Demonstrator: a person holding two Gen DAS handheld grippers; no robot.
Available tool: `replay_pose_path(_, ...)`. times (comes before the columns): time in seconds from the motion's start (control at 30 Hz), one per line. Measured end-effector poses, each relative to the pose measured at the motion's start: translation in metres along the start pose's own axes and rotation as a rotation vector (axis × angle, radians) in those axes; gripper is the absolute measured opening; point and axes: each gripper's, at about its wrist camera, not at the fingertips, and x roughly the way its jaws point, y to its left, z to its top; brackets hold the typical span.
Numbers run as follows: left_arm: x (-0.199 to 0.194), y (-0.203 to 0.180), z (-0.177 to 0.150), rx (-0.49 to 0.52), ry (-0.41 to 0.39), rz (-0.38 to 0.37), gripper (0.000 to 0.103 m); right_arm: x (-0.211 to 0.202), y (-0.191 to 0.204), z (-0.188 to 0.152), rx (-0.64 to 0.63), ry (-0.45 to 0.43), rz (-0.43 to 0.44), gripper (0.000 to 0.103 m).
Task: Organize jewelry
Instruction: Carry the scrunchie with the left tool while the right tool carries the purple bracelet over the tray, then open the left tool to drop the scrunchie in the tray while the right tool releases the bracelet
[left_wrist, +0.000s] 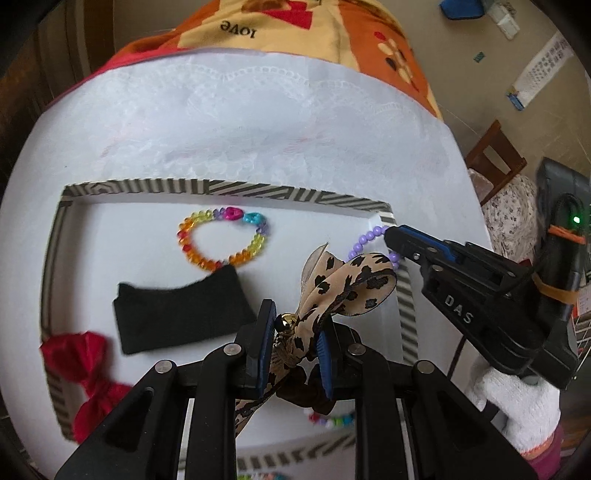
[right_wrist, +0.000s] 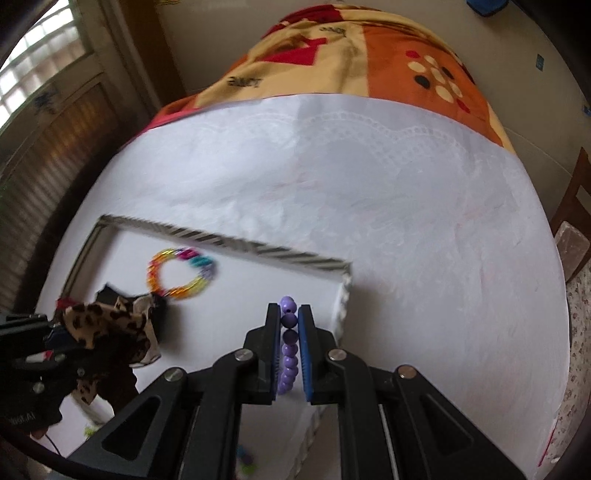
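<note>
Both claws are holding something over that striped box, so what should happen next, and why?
Probably lower the left gripper and release the leopard bow onto the bare floor of the tray, beside the black band; the right gripper holds purple beads near the rim.

I am in a home: beyond my tool lies a white lace cloth (right_wrist: 369, 192) over a patterned blanket (right_wrist: 388, 62), a shuttered window (right_wrist: 48, 122) to its left, a wooden chair (left_wrist: 496, 155) right.

Soft daylight from a window (right_wrist: 40, 74) (upper left); right view motion-blurred, both bent and dark-cornered by fisheye.
</note>
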Motion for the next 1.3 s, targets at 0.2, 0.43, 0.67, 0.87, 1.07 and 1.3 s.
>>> replay_pose_path(0.2, 0.023, 0.001, 0.023, -0.067, 0.015, -0.020, 0.003, 0.010, -0.013, 0.007, 0.041, -0.015, -0.001, 0.010)
replay_pose_path(0.43, 0.046, 0.007, 0.036, -0.133, 0.021, -0.025, 0.003, -0.005, -0.023, -0.002, 0.099, -0.036, 0.053, 0.023)
replay_pose_path(0.67, 0.056, 0.003, 0.036, -0.135, 0.005, -0.025, 0.012, -0.024, -0.026, -0.017, 0.133, -0.059, 0.076, 0.034)
replay_pose_path(0.87, 0.052, 0.005, 0.038, -0.116, 0.015, 0.003, 0.027, -0.033, -0.024, -0.026, 0.140, -0.057, 0.083, 0.037)
replay_pose_path(1.07, 0.025, 0.014, 0.035, -0.123, -0.010, 0.005, 0.031, -0.043, -0.019, -0.031, 0.140, -0.076, 0.089, 0.038)
replay_pose_path(1.3, -0.011, 0.022, 0.021, -0.105, -0.071, 0.074, 0.031, -0.054, -0.010, -0.038, 0.128, -0.075, 0.085, 0.042)
